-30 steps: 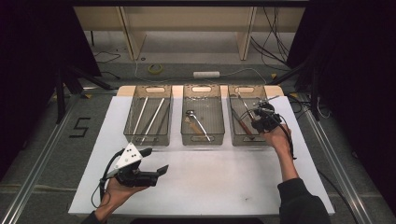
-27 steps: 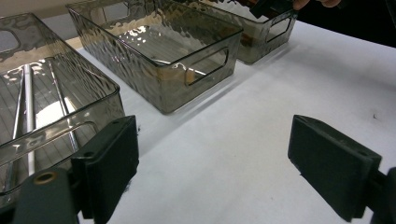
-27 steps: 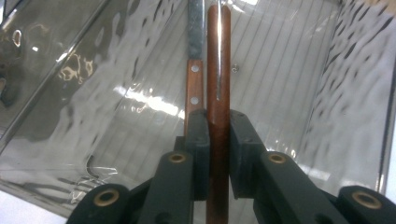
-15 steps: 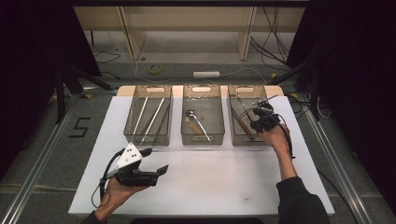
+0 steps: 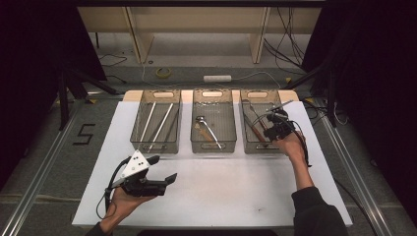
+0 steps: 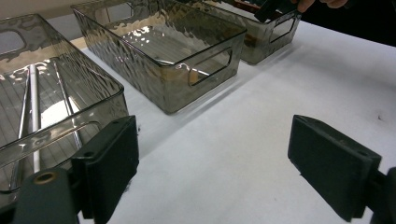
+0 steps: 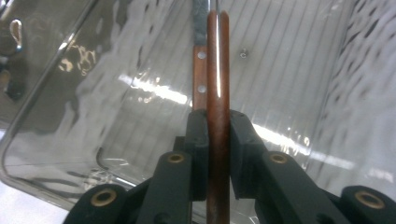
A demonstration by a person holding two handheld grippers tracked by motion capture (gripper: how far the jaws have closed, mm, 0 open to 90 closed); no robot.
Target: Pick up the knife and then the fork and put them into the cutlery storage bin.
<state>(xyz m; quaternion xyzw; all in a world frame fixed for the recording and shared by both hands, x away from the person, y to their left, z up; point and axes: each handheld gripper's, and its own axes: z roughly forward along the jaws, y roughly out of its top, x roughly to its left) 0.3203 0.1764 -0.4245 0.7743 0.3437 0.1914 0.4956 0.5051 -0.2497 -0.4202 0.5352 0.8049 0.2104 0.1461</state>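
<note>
My right gripper (image 5: 268, 124) reaches into the right smoked-plastic bin (image 5: 244, 129), at its front right corner. In the right gripper view its pads (image 7: 198, 140) lie against both sides of a brown wooden handle (image 7: 218, 70). That handle runs straight away from me above the bin floor. The jaws have just been opening a little, with the handle still between them. A second wooden handle with rivets (image 7: 200, 79) lies just beyond, on the bin floor. My left gripper (image 5: 163, 168) hovers open over the white mat, near the front left, with nothing between its jaws (image 6: 233, 163).
Three bins stand in a row at the back of the white mat (image 5: 221, 191). The left bin (image 5: 135, 142) holds long thin metal rods (image 6: 32, 102). The middle bin (image 5: 213, 147) holds a metal utensil (image 5: 206, 127). Dark floor and cables lie beyond the table.
</note>
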